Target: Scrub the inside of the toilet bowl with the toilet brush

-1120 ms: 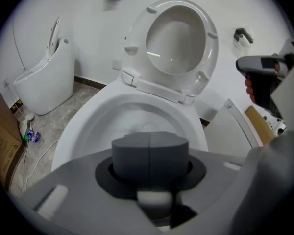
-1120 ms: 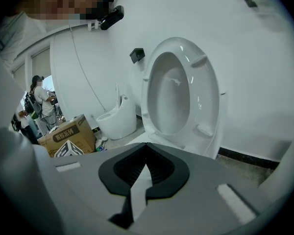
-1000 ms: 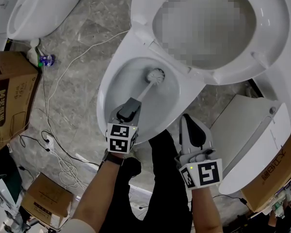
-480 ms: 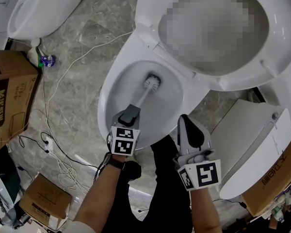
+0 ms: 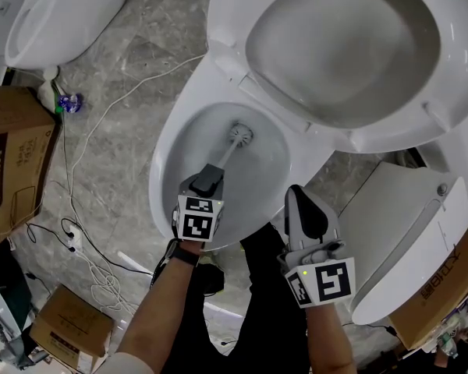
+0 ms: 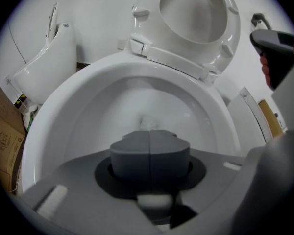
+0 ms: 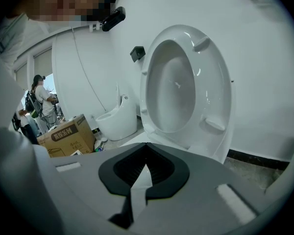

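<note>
Fingers (image 6: 130, 155) of left gripper (image 5: 208, 176) tight on toilet brush (image 5: 239, 134)

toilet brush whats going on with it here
A person is scrubbing the toilet bowl. The left tongs are shut on the handle of the toilet brush, whose bristle head sits low inside the bowl. The right tongs are shut and empty, held just outside the bowl's near rim. The seat is raised.
</note>
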Available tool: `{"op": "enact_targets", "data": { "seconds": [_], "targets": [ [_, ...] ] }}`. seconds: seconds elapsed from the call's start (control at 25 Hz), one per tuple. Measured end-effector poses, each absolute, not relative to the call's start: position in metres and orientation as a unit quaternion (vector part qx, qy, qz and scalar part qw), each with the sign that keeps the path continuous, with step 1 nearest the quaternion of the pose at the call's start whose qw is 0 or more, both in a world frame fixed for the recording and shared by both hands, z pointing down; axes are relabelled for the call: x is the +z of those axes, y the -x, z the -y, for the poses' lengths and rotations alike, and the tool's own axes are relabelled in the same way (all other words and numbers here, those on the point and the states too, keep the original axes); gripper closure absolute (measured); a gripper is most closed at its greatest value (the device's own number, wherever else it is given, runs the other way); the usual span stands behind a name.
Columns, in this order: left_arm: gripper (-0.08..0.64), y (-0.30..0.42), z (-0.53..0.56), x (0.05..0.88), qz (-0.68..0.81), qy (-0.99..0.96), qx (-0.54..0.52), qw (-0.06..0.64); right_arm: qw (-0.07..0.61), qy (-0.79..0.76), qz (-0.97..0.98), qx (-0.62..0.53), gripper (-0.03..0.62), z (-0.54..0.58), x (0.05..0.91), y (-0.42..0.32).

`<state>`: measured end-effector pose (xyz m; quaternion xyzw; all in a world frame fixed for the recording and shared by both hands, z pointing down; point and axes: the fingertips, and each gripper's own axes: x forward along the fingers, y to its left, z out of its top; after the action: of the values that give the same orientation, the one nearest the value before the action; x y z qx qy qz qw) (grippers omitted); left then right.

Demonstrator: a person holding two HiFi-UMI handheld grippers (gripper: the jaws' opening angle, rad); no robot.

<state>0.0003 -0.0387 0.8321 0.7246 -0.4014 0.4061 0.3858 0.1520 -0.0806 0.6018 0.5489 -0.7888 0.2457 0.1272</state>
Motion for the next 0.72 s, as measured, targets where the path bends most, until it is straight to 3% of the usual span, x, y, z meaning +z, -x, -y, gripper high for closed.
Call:
{"op": "enact_targets", "data": {
  "seconds": [0.72],
  "targets": [
    [0.414,0.017,0.048,0.853,0.411,-0.739,0.364,0.391,0.138,-0.542,0.792,0.242,0.58,0.08,0.598,-0.143]
  ]
}}
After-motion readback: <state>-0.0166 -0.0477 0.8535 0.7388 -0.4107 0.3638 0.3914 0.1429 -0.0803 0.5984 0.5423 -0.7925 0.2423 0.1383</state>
